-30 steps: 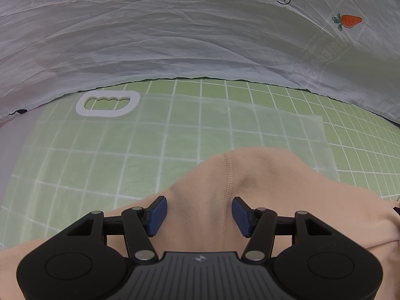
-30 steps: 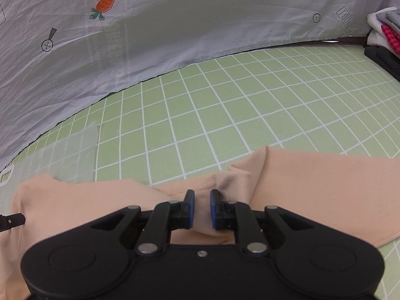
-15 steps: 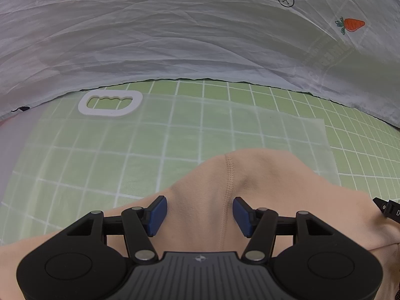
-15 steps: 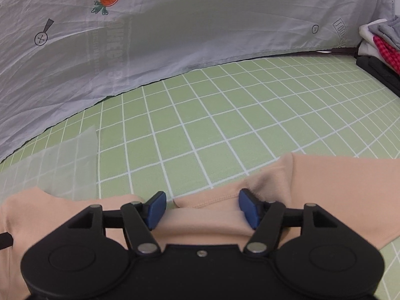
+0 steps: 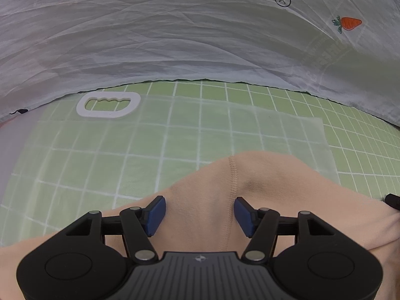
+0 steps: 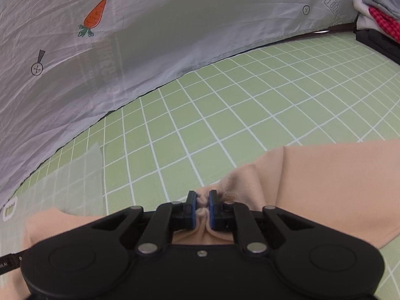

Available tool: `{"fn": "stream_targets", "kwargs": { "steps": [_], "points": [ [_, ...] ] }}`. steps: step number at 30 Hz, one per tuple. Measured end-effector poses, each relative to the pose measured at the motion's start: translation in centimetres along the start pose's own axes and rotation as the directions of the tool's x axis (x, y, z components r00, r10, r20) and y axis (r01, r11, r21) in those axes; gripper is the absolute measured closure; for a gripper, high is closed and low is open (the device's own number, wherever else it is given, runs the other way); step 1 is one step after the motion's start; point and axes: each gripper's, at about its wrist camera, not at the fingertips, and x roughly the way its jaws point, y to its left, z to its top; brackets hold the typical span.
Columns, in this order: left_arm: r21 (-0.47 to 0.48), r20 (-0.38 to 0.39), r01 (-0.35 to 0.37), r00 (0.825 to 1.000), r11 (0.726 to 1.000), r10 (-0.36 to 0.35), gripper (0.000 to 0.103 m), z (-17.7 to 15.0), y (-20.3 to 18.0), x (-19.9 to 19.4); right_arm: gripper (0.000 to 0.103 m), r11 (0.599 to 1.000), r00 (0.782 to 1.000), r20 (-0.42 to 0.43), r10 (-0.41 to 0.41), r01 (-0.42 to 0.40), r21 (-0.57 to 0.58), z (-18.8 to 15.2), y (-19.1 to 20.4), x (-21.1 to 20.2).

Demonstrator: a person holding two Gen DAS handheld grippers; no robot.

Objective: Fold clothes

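one hand-held gripper (image 6: 200, 206), right, just closed, pinching peach garment (image 6: 312, 175).

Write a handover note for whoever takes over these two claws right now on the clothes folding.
Right claw: jaws have just closed, pinching a bunched edge of the peach garment.
Left claw: open, hovering over the same garment near its stitched seam, gripping nothing.
The garment lies on the green grid mat, partly over a translucent sheet.
A pile of other clothes sits at the mat's far corner.
Done: one edge is grasped.
Left: close the left claw on the fabric, then make the folds.
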Motion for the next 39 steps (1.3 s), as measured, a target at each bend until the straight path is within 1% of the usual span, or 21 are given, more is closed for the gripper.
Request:
{"fn": "stream_targets", "kwargs": {
  "steps": [4,7,10,12,16,18,20,21,22,23,25,27,29,30,32,33,35,36,37,38,39],
  "points": [
    [-0.007,-0.002,0.004,1.0,1.0,-0.004,0.041,0.1,0.1,0.0,0.093,0.994,0.996,0.038,0.084,-0.086,0.065,2.0,-0.1,-0.3],
    [-0.013,-0.001,0.008,1.0,1.0,-0.008,0.041,0.1,0.2,0.0,0.093,0.981,0.984,0.082,0.155,-0.163,0.104,3.9,0.2,-0.4],
    [-0.007,0.0,0.008,1.0,1.0,-0.008,0.041,0.1,0.2,0.1,0.095,0.973,0.974,0.123,0.188,-0.202,0.114,5.5,0.4,0.3],
    [-0.003,-0.001,0.005,1.0,1.0,-0.005,0.041,0.2,0.3,0.1,0.102,0.972,0.971,0.151,0.186,-0.204,0.115,6.3,0.2,0.8],
    [-0.004,-0.008,-0.002,1.0,1.0,0.002,0.041,0.7,0.4,0.2,0.102,0.975,0.971,0.17,0.171,-0.192,0.116,7.6,-1.3,1.1],
    [0.003,-0.004,0.003,1.0,1.0,-0.003,0.041,1.2,0.5,0.5,0.101,0.98,0.973,0.151,0.176,-0.188,0.07,7.9,-1.8,1.0],
    [0.019,-0.007,0.012,1.0,1.0,-0.012,0.041,1.6,0.5,0.9,0.098,0.982,0.977,0.096,0.188,-0.188,-0.009,7.4,-1.9,1.3],
    [0.033,-0.011,0.017,1.0,0.999,-0.017,0.041,1.8,0.4,1.1,0.096,0.983,0.981,0.074,0.182,-0.179,-0.047,7.1,-1.8,1.5],
    [0.048,-0.014,0.018,1.0,0.999,-0.017,0.041,1.9,0.2,1.3,0.09,0.983,0.984,0.055,0.169,-0.164,-0.083,6.6,-1.7,1.7],
    [0.071,-0.018,0.024,1.0,0.997,-0.023,0.041,2.0,0.0,1.5,0.075,0.982,0.986,0.042,0.161,-0.155,-0.11,6.3,-1.6,1.9],
    [0.092,-0.019,0.035,0.999,0.995,-0.034,0.041,2.1,0.0,1.7,0.055,0.975,0.985,0.016,0.172,-0.168,-0.147,5.5,-1.8,2.3],
    [0.108,-0.02,0.048,0.999,0.993,-0.046,0.042,2.2,0.0,1.8,0.049,0.963,0.982,-0.013,0.188,-0.187,-0.196,5.1,-1.7,2.9],
    [0.13,-0.017,0.051,0.999,0.99,-0.049,0.044,2.2,-0.1,1.8,0.043,0.938,0.981,-0.035,0.19,-0.192,-0.287,4.7,-1.3,3.6],
    [0.142,-0.016,0.053,0.999,0.988,-0.051,0.047,2.2,-0.2,1.8,0.041,0.921,0.982,-0.039,0.184,-0.186,-0.342,4.6,-1.0,3.8],
    [0.161,-0.016,0.061,0.998,0.985,-0.059,0.051,2.2,-0.3,1.8,0.029,0.878,0.99,-0.039,0.134,-0.137,-0.458,4.3,-0.1,4.5],
    [0.152,-0.014,0.071,0.998,0.986,-0.069,0.056,2.2,-0.3,1.8,0.028,0.861,0.992,-0.041,0.122,-0.126,-0.492,4.2,0.1,4.8],
    [0.132,-0.01,0.09,0.996,0.987,-0.089,0.068,2.2,-0.1,1.8,0.03,0.852,0.99,-0.049,0.135,-0.141,-0.505,4.2,-0.1,5.2],
    [0.123,-0.008,0.099,0.995,0.987,-0.099,0.079,2.3,-0.1,1.8,0.033,0.853,0.987,-0.047,0.151,-0.155,-0.499,4.3,-0.3,5.2],
    [0.095,-0.01,0.119,0.993,0.988,-0.119,0.093,2.3,0.1,1.9,0.048,0.854,0.985,-0.045,0.167,-0.168,-0.493,4.4,-0.5,5.1],
    [0.065,-0.012,0.14,0.99,0.988,-0.139,0.095,2.3,0.2,2.0,0.065,0.855,0.982,-0.043,0.183,-0.181,-0.487,4.5,-0.6,5.1],
    [0.059,-0.008,0.141,0.99,0.988,-0.141,0.097,2.3,0.2,1.9,0.068,0.855,0.978,-0.05,0.2,-0.199,-0.478,4.6,-0.8,5.0]
  ]
}}
